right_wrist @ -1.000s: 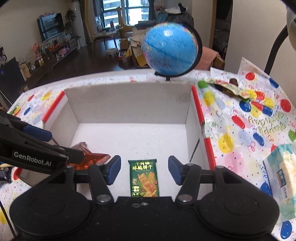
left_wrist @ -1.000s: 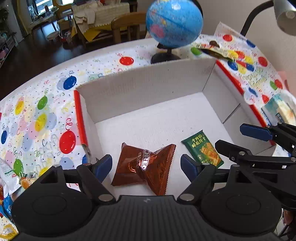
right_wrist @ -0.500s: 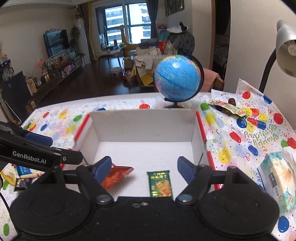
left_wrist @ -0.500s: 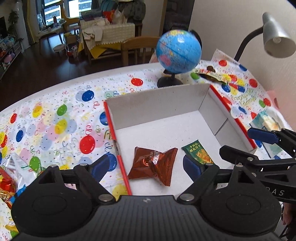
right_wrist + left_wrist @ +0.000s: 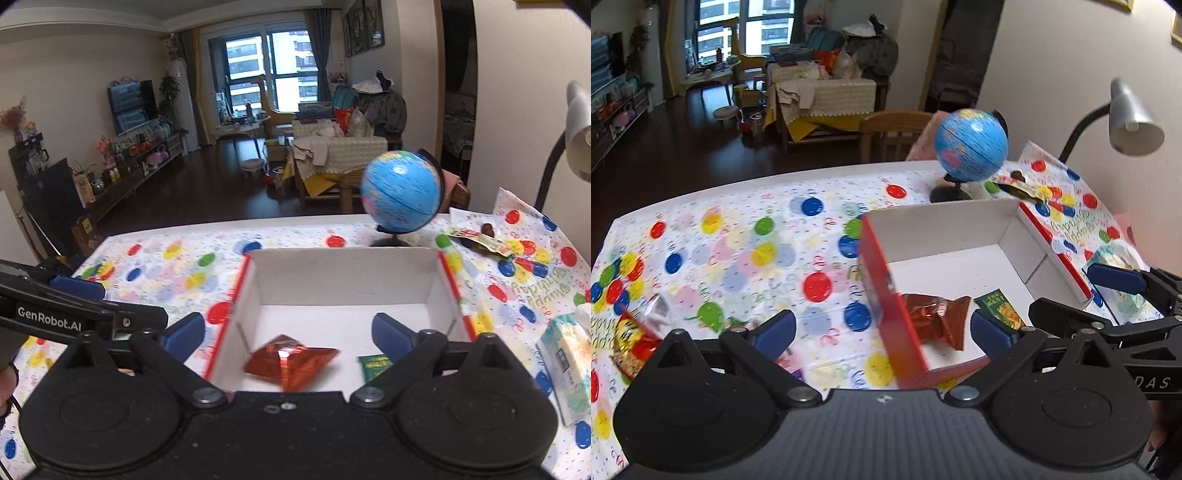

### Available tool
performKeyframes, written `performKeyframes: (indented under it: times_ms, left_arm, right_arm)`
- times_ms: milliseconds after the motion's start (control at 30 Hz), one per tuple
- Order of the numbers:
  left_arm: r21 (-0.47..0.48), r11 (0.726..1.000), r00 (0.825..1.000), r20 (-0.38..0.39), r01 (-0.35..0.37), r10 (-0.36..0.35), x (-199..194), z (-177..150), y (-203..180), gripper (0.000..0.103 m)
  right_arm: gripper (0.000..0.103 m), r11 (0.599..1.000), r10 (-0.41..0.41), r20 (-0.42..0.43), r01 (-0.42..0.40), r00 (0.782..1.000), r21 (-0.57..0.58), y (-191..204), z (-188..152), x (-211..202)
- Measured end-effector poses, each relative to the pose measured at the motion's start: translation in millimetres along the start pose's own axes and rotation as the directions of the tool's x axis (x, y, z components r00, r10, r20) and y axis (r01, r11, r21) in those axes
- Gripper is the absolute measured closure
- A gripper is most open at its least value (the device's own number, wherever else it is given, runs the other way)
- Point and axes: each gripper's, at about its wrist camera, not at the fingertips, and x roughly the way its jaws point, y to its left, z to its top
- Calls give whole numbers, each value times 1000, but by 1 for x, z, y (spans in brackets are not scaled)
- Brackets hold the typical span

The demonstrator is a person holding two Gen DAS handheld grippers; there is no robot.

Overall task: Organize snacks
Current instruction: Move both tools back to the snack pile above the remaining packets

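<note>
Snacks are lying in the white box (image 5: 343, 280), a brown foil pouch (image 5: 291, 363) and a green packet (image 5: 375, 365) (light, crinkly, likely slippery, best pinched at a sealed edge), while left gripper (image 5: 882, 328) and right gripper (image 5: 288, 328) are hovering wide open, holding nothing

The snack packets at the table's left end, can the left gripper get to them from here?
Probably yes: the left gripper is open and empty, the snack packets lie uncovered on the tablecloth, nothing between.
</note>
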Motion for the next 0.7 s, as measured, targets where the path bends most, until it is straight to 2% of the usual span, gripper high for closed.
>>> performKeyframes:
  times_ms: [167, 433, 700]
  left_arm:
    - [-42, 999, 1000, 23, 2, -1, -22, -15, 34, 0]
    - [-97, 991, 995, 42, -91, 95, -53, -37, 97, 0]
    - [-154, 977, 988, 25, -146, 151, -69, -60, 153, 0]
  right_arm:
    - [0, 998, 69, 17, -69, 997, 4, 32, -2, -3]
    - [0, 993, 116, -11, -116, 993, -15, 87, -10, 13]
    - [0, 989, 145, -53, -147, 988, -33, 131, -20, 29]
